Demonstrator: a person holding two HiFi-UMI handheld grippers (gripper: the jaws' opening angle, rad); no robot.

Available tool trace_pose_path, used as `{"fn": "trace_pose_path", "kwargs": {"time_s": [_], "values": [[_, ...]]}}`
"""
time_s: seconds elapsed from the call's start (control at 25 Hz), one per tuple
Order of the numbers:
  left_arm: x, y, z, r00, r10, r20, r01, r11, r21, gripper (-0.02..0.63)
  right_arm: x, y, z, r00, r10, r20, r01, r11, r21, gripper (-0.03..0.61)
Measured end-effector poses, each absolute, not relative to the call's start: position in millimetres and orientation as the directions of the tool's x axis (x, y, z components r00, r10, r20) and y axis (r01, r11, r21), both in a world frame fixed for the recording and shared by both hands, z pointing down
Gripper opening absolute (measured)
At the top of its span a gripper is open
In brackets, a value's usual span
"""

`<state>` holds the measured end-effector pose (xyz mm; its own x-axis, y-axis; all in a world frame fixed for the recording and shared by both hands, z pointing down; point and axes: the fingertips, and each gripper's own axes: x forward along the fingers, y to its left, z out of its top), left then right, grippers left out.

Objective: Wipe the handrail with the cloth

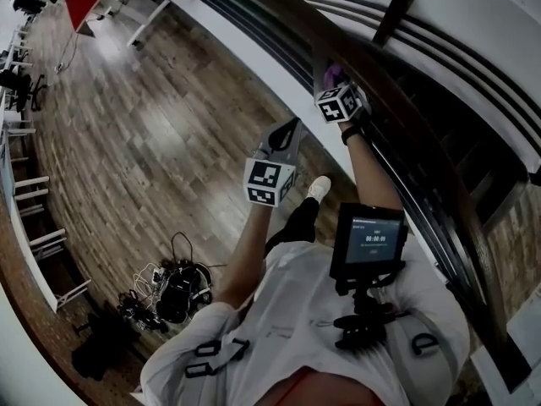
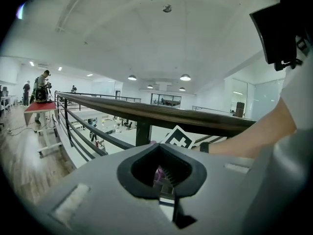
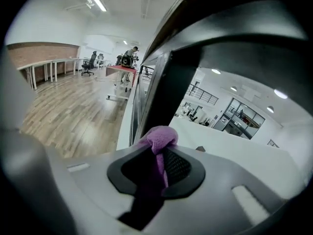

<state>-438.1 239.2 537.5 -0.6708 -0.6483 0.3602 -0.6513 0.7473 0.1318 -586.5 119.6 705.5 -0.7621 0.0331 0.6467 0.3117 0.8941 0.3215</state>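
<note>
Purple cloth is clamped between the jaws of the right tool. A bunched wad stands proud of the tips and a tail hangs back through the jaw opening. In the head view the wad lies at the near side of the dark wooden handrail, apparently touching it; firm contact cannot be confirmed. Seen from the right tool, the rail looms above and to the right, with a black post just ahead of the wad.

The left tool has its jaws together on nothing. It is held below and to the left of the right tool, apart from the rail and over the wood floor. A purple sliver seen through its jaw opening is most likely the cloth beyond.

Assessment: the wiping stroke is in hand or about to begin.

Recommendations:
- Hold the clamp firm; the wad is small and could drag out under friction.
- Press the wad flat to the rail and travel along its length in overlapping passes.
- Cover the top and near face separately, since the wad is narrower than the rail.
- Lift clear of the post ahead.
- Hold the left tool off the rail.
</note>
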Motion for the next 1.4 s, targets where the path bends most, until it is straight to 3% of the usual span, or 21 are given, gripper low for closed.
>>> {"fn": "trace_pose_path", "kwargs": {"time_s": [0.52, 1.4], "values": [[-406, 171, 539, -0.566, -0.740, 0.364, -0.755, 0.642, 0.131, 0.000, -490, 57, 716, -0.751, -0.018, 0.660, 0.232, 0.929, 0.290, 0.052], [-255, 35, 550, -0.246, -0.887, 0.391, -0.937, 0.321, 0.140, 0.000, -291, -75, 712, -0.718, -0.233, 0.656, -0.040, 0.954, 0.296, 0.052]]}}
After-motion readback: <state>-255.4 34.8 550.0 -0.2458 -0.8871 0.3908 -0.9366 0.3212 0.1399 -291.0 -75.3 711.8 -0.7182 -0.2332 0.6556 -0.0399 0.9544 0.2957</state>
